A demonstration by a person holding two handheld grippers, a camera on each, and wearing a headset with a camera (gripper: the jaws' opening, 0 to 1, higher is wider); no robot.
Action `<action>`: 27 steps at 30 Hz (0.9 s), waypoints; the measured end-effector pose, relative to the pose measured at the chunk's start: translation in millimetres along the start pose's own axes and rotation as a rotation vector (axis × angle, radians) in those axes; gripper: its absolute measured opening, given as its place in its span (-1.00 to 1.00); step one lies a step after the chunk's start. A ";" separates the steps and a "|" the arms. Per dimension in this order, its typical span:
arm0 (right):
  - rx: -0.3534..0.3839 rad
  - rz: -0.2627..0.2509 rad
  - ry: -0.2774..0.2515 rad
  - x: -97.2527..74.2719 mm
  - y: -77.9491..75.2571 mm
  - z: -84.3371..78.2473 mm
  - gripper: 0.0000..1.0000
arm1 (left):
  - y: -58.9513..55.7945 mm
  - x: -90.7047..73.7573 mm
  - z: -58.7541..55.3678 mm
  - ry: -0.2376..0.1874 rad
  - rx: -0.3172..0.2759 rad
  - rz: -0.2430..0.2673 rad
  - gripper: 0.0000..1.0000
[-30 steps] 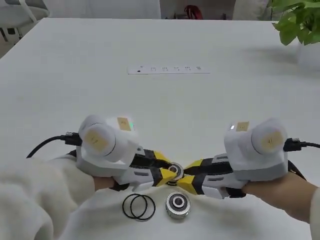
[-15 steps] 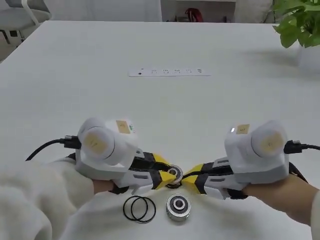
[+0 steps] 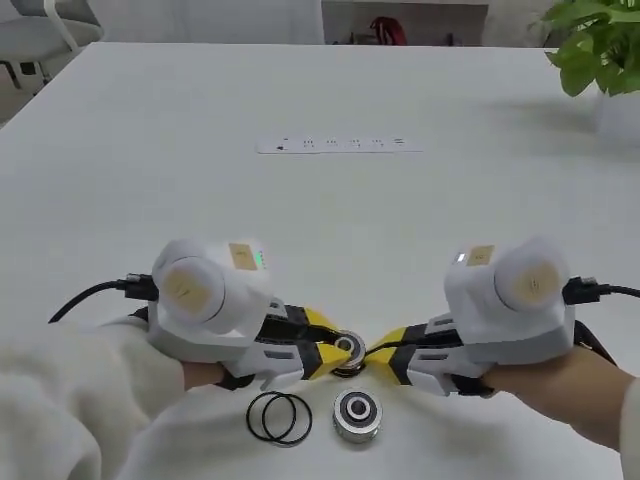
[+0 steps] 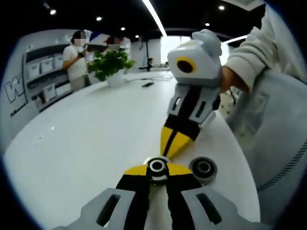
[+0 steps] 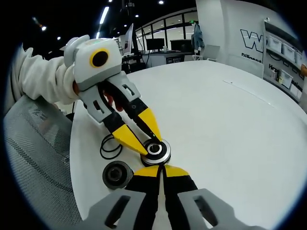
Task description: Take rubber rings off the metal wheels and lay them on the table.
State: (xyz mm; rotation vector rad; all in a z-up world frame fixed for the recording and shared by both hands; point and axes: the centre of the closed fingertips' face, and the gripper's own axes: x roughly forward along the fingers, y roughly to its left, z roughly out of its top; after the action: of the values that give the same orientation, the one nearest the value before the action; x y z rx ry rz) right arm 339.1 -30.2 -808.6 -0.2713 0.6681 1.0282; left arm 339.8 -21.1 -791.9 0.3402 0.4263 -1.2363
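Left gripper [image 3: 332, 352] clamped on metal wheel [image 3: 348, 346], bracing it; right gripper [image 3: 375, 353], jaws pressed together, noses its rim opposite, probably to pry the ring off; two rubber rings [image 3: 279, 416] lie just beside the left gripper.

Left gripper [image 3: 336, 353] and right gripper [image 3: 378, 352]: rounded white housings, grey bodies, black jaws tipped yellow, a black cable [image 3: 86, 294] behind each. Cream fleece sleeve [image 3: 60, 400] on the left arm.
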 end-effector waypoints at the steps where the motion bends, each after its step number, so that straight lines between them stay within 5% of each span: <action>1: 0.012 -0.002 0.000 -0.4 -0.5 0.1 -1.00 | 0.1 -0.1 -0.1 0.000 0.001 0.000 -0.73; 9: 0.106 -0.001 -0.019 -2.6 -2.1 1.1 -1.00 | 0.3 -1.0 -0.4 -0.001 0.000 0.001 -0.73; 23: 0.798 0.097 -0.162 -7.3 -9.8 4.4 -1.00 | 0.9 -2.7 -1.0 -0.052 -0.017 -0.001 -0.73; 27: 0.935 0.132 -0.190 -7.6 -7.2 3.8 -1.00 | 0.8 -2.8 -0.6 -0.075 -0.021 0.000 -0.73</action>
State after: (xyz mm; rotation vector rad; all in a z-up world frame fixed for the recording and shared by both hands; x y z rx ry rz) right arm 344.0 -37.2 -801.6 0.6835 0.9263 0.7556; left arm 339.7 -18.3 -791.0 0.2744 0.3745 -1.2397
